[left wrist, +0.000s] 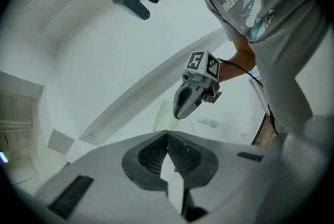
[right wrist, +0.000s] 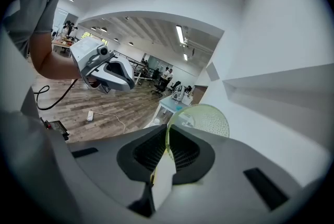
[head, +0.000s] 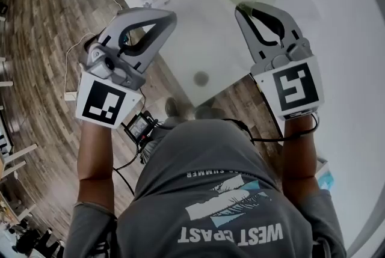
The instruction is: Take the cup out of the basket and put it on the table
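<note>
- Pale green see-through cup [right wrist: 204,119] is pinched by its rim in the right gripper [right wrist: 167,140]. The jaws are nearly closed, with the thin cup wall caught between the dark ribbed pads [right wrist: 183,151].
- In the head view the cup is at the tip of the right gripper, over the far part of the white table [head: 198,40]. It looks tipped on its side. Can't tell if it touches the tabletop.
- Left gripper [left wrist: 167,134] has its jaws closed tip to tip with nothing between them.
- The left gripper is held up beside the right one, well apart from the cup, with its tip over the table's left edge.
- The left gripper view looks across at the right gripper, with the cup a pale patch at its tip.
- Each gripper carries a black-and-white marker cube [head: 103,100] at the hand end.
- The person's bare forearms [head: 95,157] and a grey printed shirt [head: 222,190] fill the bottom of the head view.
- A small dark round spot [head: 201,78] lies on the table near its front corner.
- Wood plank floor [head: 42,40] runs left of the table. A small device with a lit screen [head: 138,126] and black wires shows below the left gripper, near the person's waist.
- The background of the right gripper view is an open office with ceiling strip lights and desks, too small for detail.
</note>
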`<move>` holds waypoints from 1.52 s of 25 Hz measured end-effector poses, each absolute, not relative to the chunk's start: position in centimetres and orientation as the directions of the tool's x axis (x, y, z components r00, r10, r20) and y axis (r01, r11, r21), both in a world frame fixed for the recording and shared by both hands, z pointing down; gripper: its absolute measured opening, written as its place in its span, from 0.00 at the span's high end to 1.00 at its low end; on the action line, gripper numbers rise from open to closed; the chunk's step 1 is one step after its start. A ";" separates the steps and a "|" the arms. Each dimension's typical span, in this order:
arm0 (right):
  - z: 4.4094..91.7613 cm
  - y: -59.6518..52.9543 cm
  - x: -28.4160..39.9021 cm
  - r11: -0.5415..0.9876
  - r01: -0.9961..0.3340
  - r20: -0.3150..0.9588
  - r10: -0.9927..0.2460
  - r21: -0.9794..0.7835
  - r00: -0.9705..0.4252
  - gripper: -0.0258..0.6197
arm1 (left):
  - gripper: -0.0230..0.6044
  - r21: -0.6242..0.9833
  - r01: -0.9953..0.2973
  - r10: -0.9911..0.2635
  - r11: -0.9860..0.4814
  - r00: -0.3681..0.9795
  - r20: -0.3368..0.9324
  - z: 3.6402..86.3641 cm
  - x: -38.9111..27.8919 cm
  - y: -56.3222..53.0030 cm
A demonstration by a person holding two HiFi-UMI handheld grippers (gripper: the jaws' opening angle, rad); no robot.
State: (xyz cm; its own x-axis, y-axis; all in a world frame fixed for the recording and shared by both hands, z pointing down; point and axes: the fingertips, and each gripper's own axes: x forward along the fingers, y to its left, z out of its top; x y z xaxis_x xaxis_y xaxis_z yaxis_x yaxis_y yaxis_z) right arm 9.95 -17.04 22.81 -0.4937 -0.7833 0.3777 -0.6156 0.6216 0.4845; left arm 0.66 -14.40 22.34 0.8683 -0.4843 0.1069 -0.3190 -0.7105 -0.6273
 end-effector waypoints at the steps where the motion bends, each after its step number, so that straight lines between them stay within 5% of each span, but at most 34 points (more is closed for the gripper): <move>1: 23.1 -16.7 9.3 0.625 -0.613 0.379 -0.781 0.483 -0.497 0.92 | 0.95 -0.626 -0.319 -0.483 -0.711 0.869 0.107 22.5 0.2 -14.2; 38: 39.5 -16.1 -2.2 0.765 -0.551 0.633 -0.615 0.335 -0.470 0.92 | 0.95 -0.559 -0.392 -0.531 -0.731 0.841 0.103 26.8 -11.7 -14.0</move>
